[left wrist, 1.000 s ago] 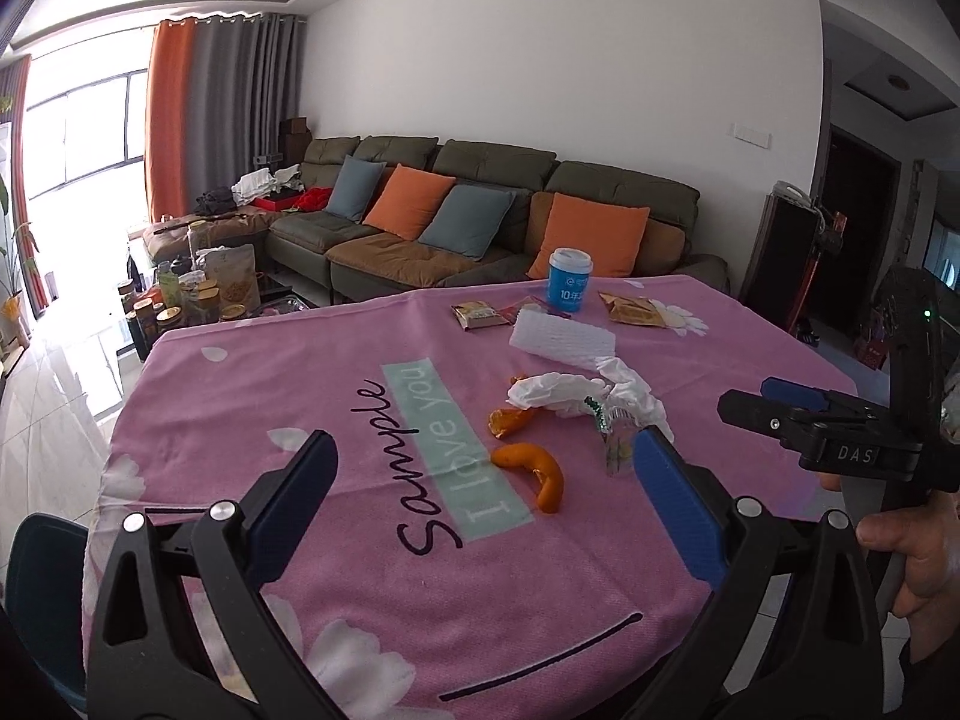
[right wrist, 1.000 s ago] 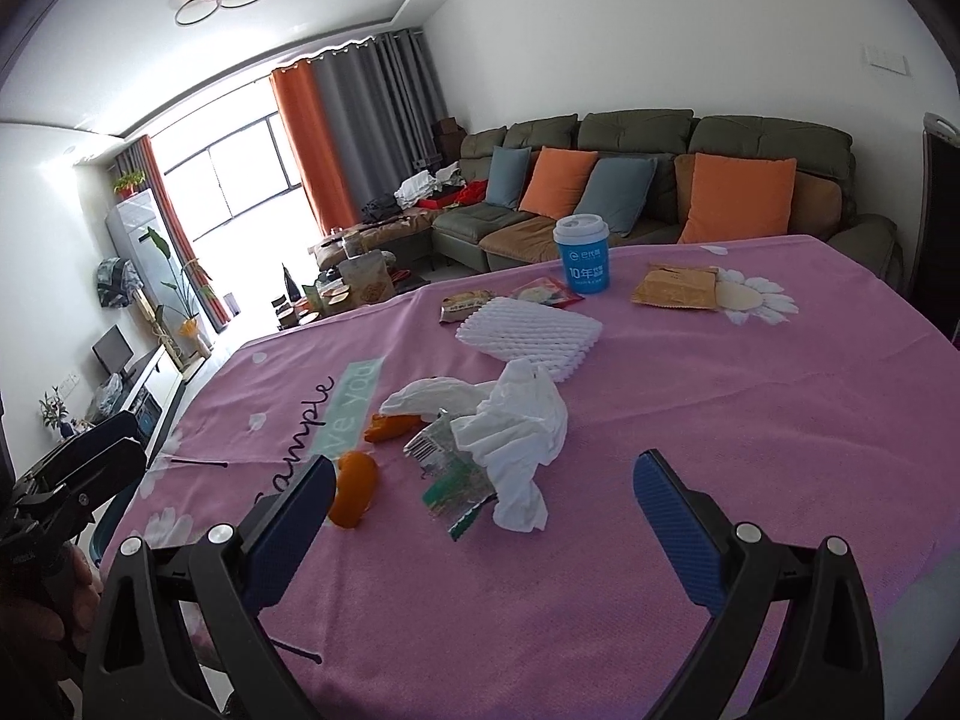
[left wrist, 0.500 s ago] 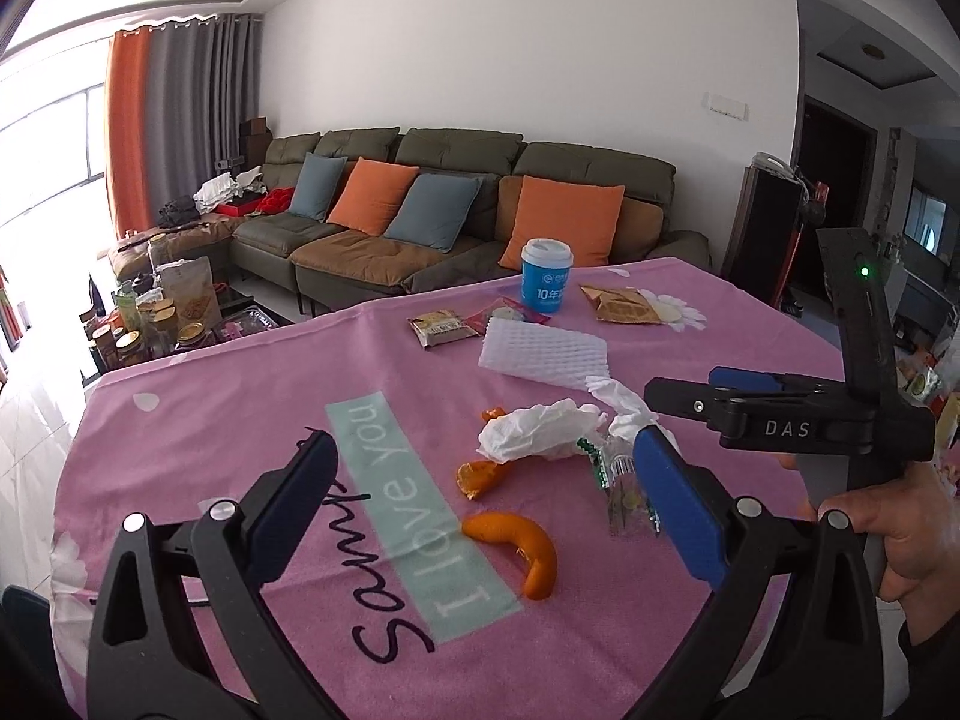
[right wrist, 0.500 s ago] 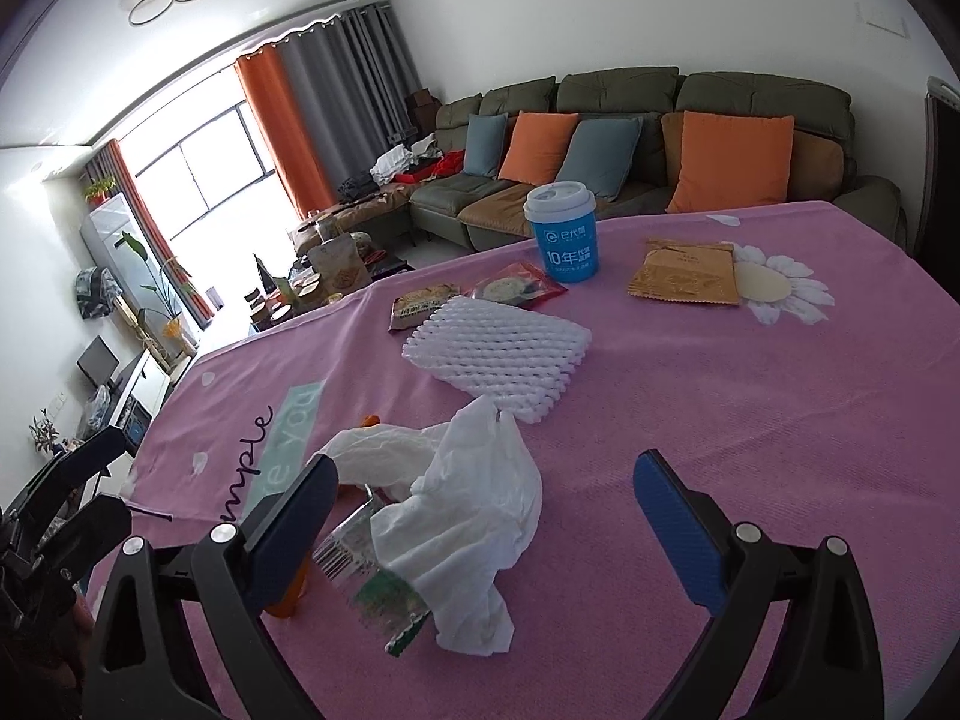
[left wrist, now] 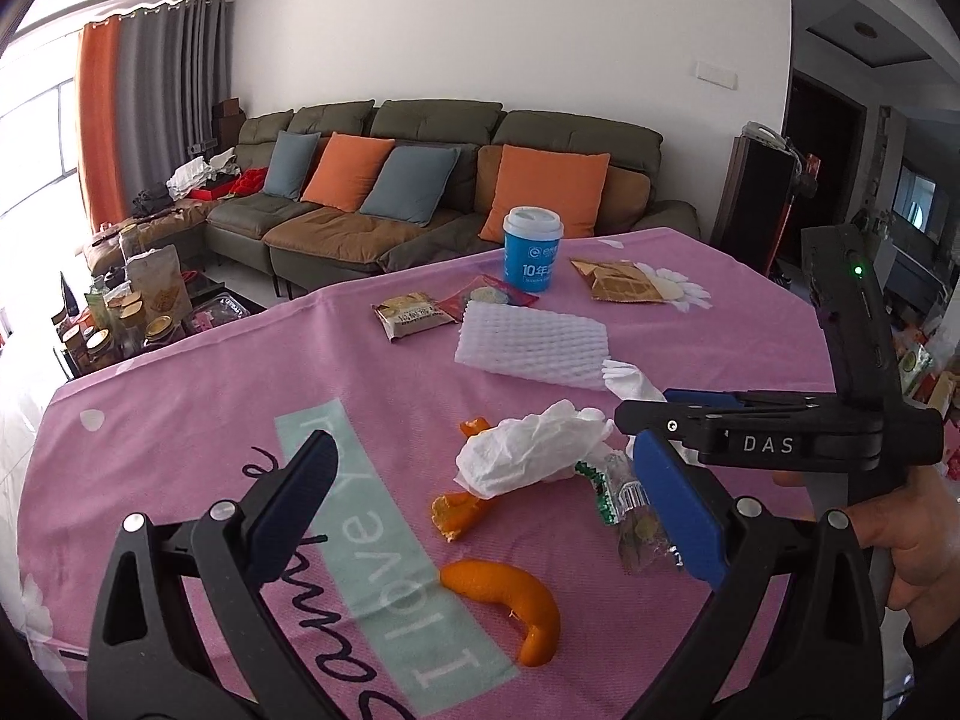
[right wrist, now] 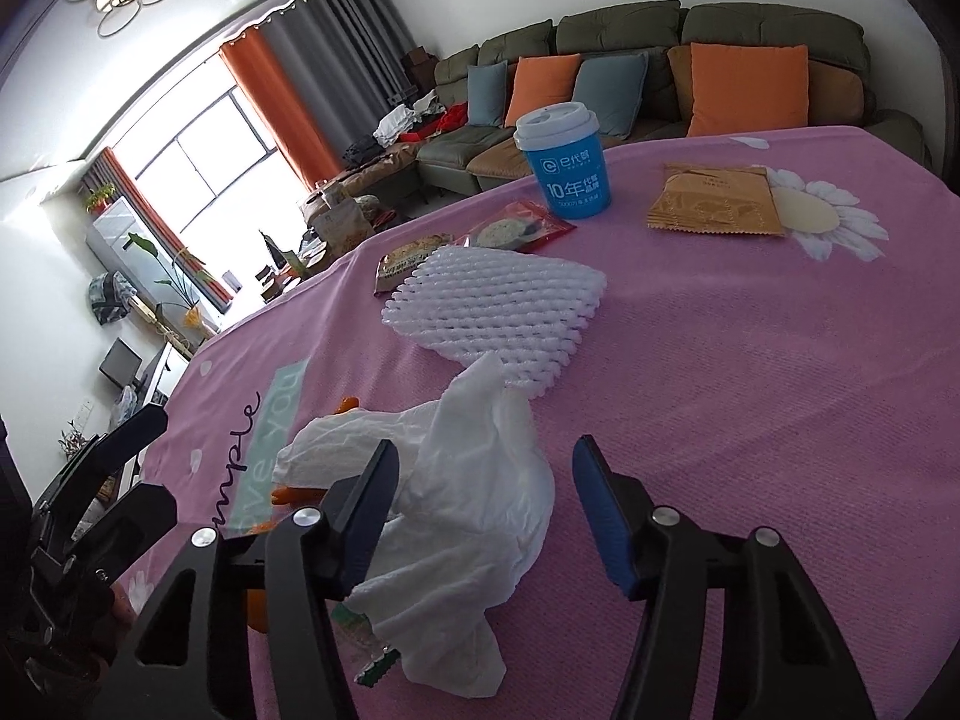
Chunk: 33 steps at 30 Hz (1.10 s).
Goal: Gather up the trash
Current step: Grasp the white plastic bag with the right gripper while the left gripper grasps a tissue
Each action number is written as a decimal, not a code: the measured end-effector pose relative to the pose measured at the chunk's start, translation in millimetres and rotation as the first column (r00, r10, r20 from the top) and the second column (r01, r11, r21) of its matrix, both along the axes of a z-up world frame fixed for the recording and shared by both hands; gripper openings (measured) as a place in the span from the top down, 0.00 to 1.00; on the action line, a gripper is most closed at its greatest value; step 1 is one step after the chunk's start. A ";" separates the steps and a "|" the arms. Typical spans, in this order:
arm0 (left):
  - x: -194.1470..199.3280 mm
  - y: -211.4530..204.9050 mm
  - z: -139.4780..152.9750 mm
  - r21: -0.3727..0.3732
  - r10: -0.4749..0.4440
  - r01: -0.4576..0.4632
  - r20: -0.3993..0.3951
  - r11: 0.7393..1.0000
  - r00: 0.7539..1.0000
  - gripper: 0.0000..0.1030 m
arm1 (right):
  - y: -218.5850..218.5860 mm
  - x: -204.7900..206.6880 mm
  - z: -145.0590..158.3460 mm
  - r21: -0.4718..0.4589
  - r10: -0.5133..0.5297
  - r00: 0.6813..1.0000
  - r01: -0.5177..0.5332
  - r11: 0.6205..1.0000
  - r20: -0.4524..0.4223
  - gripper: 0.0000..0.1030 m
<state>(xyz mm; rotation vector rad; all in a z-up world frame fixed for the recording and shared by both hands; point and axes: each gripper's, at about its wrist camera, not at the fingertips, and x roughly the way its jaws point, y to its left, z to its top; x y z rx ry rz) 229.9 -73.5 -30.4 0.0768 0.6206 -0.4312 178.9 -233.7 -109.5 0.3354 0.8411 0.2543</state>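
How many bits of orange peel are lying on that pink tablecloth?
3 visible: a long curved peel nearest the camera, a smaller piece just below the crumpled tissue, and a scrap peeking out behind it. More may hide underneath.

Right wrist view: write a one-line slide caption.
Right gripper jaws closing around a crumpled white tissue on the pink tablecloth, blue cup behind.
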 end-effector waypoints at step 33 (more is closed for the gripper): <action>79.1 -57.4 -56.9 -0.059 -0.138 0.126 -0.317 0.990 0.938 0.75 | -44.1 -23.2 2.7 0.108 -0.023 0.998 0.017 0.994 0.055 0.95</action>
